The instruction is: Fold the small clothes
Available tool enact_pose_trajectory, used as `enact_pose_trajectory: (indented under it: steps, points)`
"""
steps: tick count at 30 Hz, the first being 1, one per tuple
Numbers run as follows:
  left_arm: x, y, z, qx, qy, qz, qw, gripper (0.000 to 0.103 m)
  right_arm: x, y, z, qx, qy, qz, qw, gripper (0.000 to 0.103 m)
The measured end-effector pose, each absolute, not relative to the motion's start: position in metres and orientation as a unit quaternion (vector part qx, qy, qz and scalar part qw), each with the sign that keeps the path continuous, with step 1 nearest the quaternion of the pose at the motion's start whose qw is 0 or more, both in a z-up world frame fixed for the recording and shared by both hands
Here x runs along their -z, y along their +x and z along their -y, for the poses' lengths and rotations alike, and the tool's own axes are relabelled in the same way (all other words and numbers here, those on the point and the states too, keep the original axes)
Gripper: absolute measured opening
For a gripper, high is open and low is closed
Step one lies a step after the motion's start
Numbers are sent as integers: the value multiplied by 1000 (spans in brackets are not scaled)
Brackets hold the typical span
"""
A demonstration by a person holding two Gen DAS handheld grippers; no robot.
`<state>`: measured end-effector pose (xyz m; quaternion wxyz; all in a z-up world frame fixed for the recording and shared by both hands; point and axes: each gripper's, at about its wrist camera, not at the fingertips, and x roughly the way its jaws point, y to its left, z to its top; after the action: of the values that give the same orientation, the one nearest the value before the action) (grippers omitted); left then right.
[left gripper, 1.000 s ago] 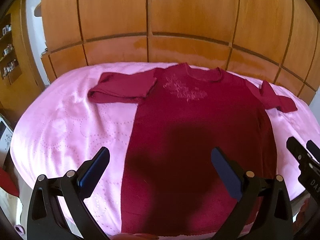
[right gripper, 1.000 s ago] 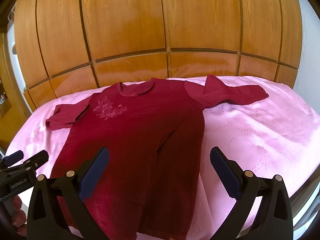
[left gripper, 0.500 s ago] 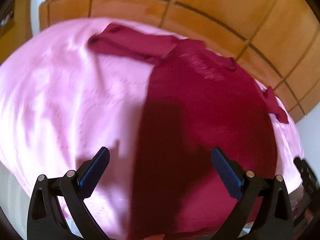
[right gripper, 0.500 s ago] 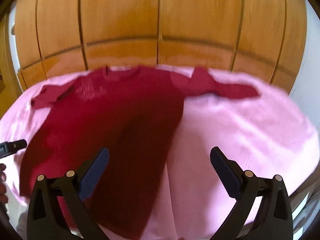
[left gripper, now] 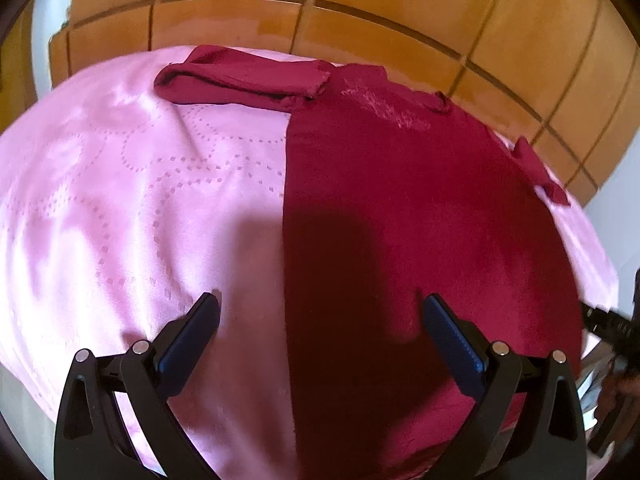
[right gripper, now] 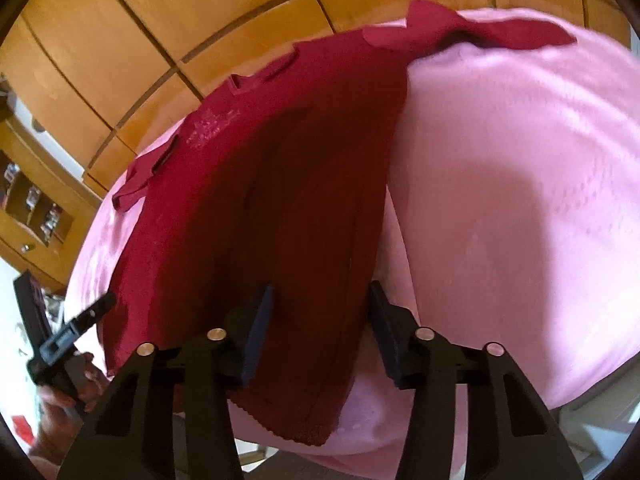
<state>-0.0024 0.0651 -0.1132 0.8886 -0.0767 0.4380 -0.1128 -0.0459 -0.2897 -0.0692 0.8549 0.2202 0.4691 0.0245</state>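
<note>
A dark red long-sleeved top [left gripper: 400, 208] lies flat, front up, on a pink bedspread [left gripper: 120, 184], neck toward the wooden wall. My left gripper [left gripper: 320, 312] is open just above its left side edge near the hem. My right gripper [right gripper: 320, 300] is partly closed, its jaws astride the top's [right gripper: 280, 200] right edge near the hem, not clamped. The sleeves [left gripper: 240, 76] [right gripper: 480, 32] lie spread out to each side.
A wooden panelled wall [left gripper: 360, 20] stands behind the bed. Shelves [right gripper: 36, 208] stand at the far left. The bedspread's front edge [right gripper: 400, 452] drops off just below the grippers. The left gripper also shows in the right wrist view [right gripper: 76, 328].
Both grippers have dropped down and forward toward the top's hem corners. The right gripper's jaws have narrowed around the top's right edge. The left gripper stays wide open.
</note>
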Motion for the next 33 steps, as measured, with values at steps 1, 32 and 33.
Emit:
enact_pose_trajectory:
  steps: [1, 32, 33]
  points:
    - [116, -3, -65, 114, -68, -439, 888, 101, 69, -46, 289, -23, 218, -468, 856, 35]
    - [104, -20, -60, 199, -42, -459, 865, 22, 65, -80, 375, 36, 253, -454, 854, 12]
    - [102, -19, -61, 203, -36, -462, 862, 17, 65, -78, 375, 33, 255, -456, 852, 11]
